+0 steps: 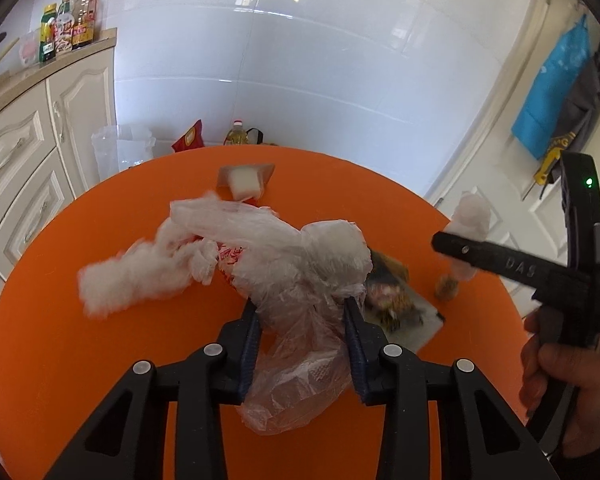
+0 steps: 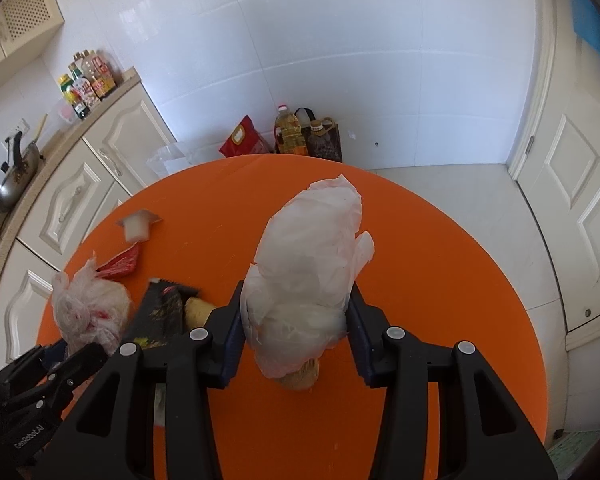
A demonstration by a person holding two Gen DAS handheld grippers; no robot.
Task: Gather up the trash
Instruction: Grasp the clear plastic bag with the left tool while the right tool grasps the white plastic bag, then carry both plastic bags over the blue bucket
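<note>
The round orange tabletop (image 2: 440,280) stands in a kitchen with white tiled walls, cream cabinets (image 2: 84,196) on the left and a white door (image 2: 572,208) on the right. Behind it, on the floor, stand an oil bottle (image 2: 290,132) and a red packet (image 2: 244,136). The left claw (image 1: 300,312) is closed on a crumpled clear plastic bag (image 1: 276,248) lying on the tabletop. The right claw (image 2: 296,300) grips a white plastic bag (image 2: 312,256). A dark snack wrapper (image 2: 162,312) and a small white cup (image 2: 138,226) lie nearby.
</note>
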